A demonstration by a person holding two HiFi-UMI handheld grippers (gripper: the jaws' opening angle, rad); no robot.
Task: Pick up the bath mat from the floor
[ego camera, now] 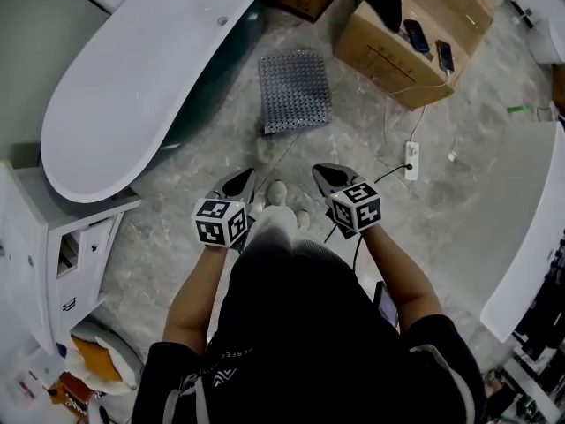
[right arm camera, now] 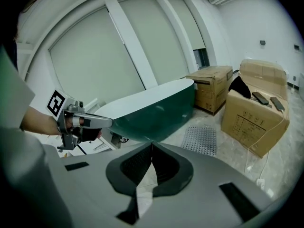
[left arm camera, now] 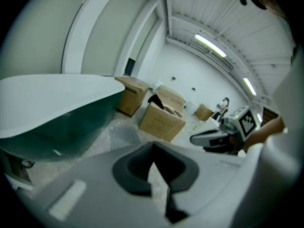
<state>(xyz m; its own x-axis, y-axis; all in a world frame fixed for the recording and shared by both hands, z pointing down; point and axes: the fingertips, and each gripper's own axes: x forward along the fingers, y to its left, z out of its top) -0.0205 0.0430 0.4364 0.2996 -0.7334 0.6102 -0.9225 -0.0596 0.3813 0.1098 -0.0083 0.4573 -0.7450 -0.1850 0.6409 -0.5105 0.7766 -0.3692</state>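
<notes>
Bath mat [ego camera: 296, 91] wholly visible, left gripper [ego camera: 247, 175], right gripper [ego camera: 320, 171] fingers together, empty, bathtub [ego camera: 150, 69] cropped

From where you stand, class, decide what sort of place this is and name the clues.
Probably a mock bathroom in a storeroom: a freestanding bathtub and a bath mat, beside cardboard boxes.

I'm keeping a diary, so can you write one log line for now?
stage: before pickup | bath mat: flat on floor, untouched | left tool: shut, empty | right tool: shut, empty
</notes>
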